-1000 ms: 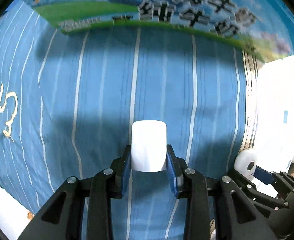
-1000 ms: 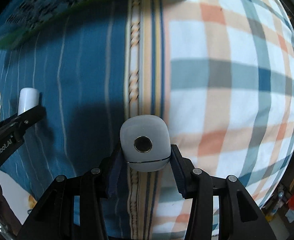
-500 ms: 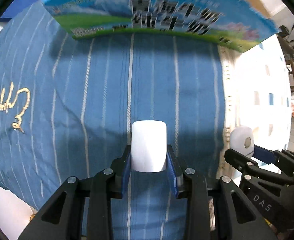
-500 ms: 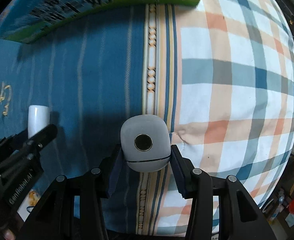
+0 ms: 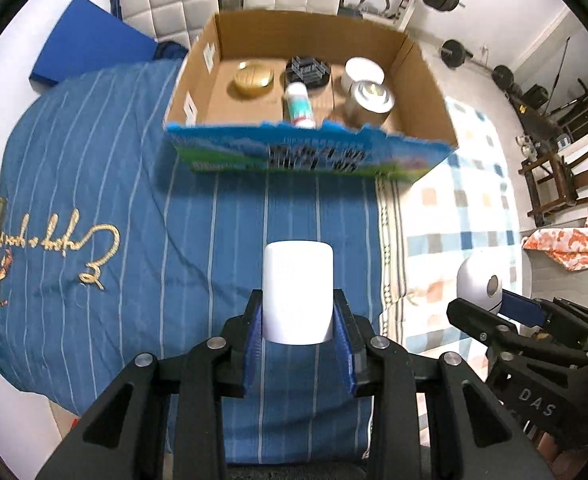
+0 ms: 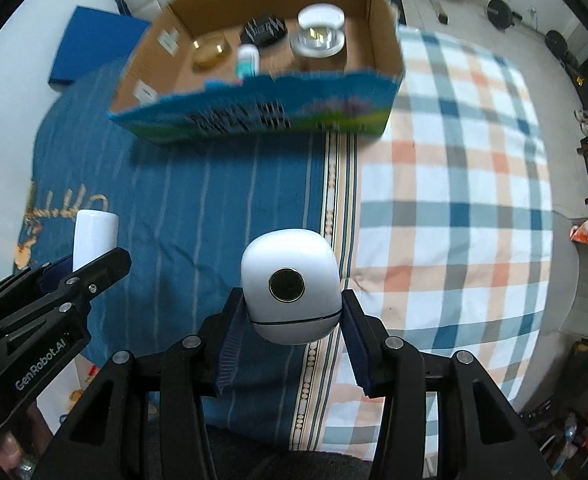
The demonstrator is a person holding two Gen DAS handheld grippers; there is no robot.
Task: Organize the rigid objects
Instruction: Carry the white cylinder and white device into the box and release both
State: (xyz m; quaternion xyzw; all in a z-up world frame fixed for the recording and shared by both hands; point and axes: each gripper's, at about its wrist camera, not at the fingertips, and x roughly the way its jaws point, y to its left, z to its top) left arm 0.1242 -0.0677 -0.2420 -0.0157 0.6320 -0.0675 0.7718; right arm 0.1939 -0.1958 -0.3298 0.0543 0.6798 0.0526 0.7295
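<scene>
On the left, the left gripper [image 5: 297,320] holds a plain white cup [image 5: 297,292] clamped between its blue pads [image 5: 256,344], above the blue striped blanket [image 5: 134,200] that covers the left half of the bed. To its right, the right gripper [image 6: 292,320] grips a small white camera [image 6: 292,284] with a round dark lens, its pads pressed to both sides, above the seam where the blanket meets the checked sheet [image 6: 453,200]. At the far edge of the bed stands an open cardboard box [image 5: 425,80] with a blue and green printed front. The left wrist view looks straight into it and shows, from left to right, a gold round tin [image 5: 252,78], a black stand [image 5: 307,70], a white and green bottle [image 5: 299,106] lying down, and a silver can [image 5: 369,98] in front of a white jar [image 5: 363,72]; the right wrist view blurs these and hides part of the bottle behind the front wall. The left view also shows gold embroidery [image 5: 94,248] on the blanket, and the right view shows much more of the sheet. Half a second ago both cameras sat low and close to the bedding and saw only the box's printed front; now both grippers are raised and drawn back, so the inside of the box and the room beyond are in sight, while each load stays clamped as before.
</scene>
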